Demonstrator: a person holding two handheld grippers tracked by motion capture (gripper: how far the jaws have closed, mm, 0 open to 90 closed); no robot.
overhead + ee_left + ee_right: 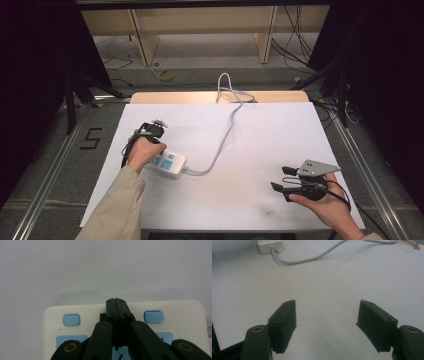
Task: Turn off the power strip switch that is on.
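The white power strip [168,165] lies on the near left part of the white sheet [260,135] that covers the table. It has light blue parts on top. In the left gripper view I can see 2 small blue buttons [71,320] on it, 1 on each side. A grey cord [226,131] comes out of its right end and runs to the far edge of the table, then drops over it.

The left gripper [116,305] is right on top of the strip, between the 2 buttons. Its 2 jaws are pressed tight together, with no gap between them. I cannot see anything held between them. It looks like the tips are pushing down on the strip or resting on it, but I cannot tell which.

The right gripper [327,322] is at the near right, well apart from the strip. Its jaws are spread wide and hold nothing. It sits over bare sheet.

What could go wrong? The strip is light and nothing holds it down. If the left gripper pushes at a slant, the strip could slide or tip. The tips could also slip off and hit a button by mistake.
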